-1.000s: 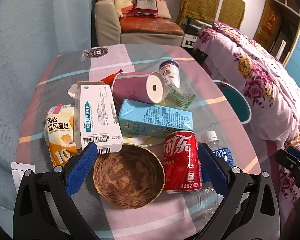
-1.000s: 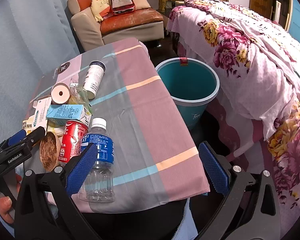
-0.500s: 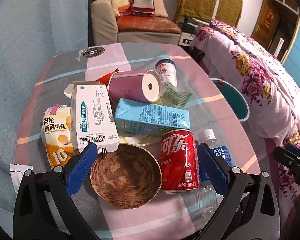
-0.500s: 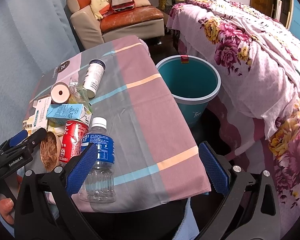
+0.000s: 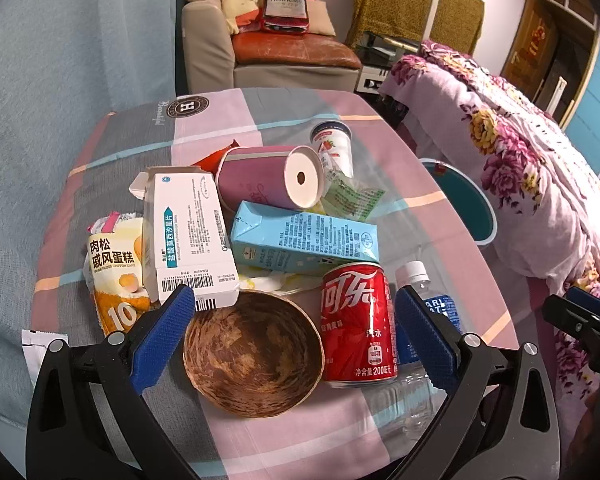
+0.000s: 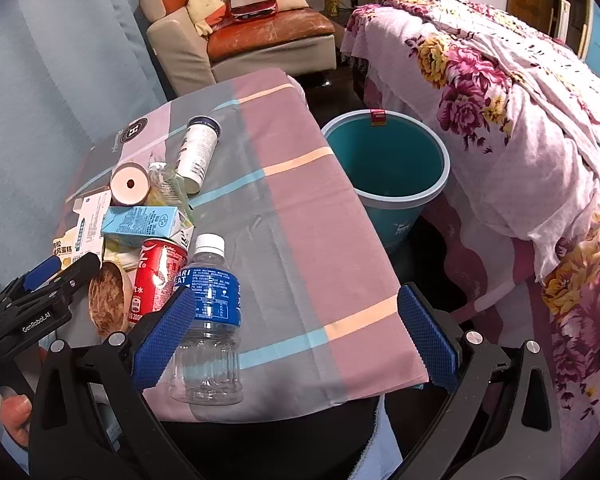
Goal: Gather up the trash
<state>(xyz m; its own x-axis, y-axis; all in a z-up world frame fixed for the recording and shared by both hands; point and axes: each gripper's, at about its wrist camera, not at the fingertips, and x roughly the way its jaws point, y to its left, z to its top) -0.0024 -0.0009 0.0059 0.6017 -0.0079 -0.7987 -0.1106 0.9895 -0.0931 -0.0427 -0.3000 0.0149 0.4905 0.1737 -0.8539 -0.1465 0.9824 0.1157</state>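
Trash (image 5: 260, 236) lies heaped mid-frame on the checked table (image 6: 300, 216), with the teal bin (image 6: 384, 172) right of it. Left gripper (image 5: 292, 332) hovers low, fingers spread wide, straddling a brown bowl (image 5: 254, 354) and red can (image 5: 358, 324). Right gripper (image 6: 296, 332) gapes wide, holding nothing.

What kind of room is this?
Probably a bedroom or bed-sitting room in someone's home. There is a bed with a flowery cover, an armchair by the curtain, and a small cloth-covered table of trash beside a bin.
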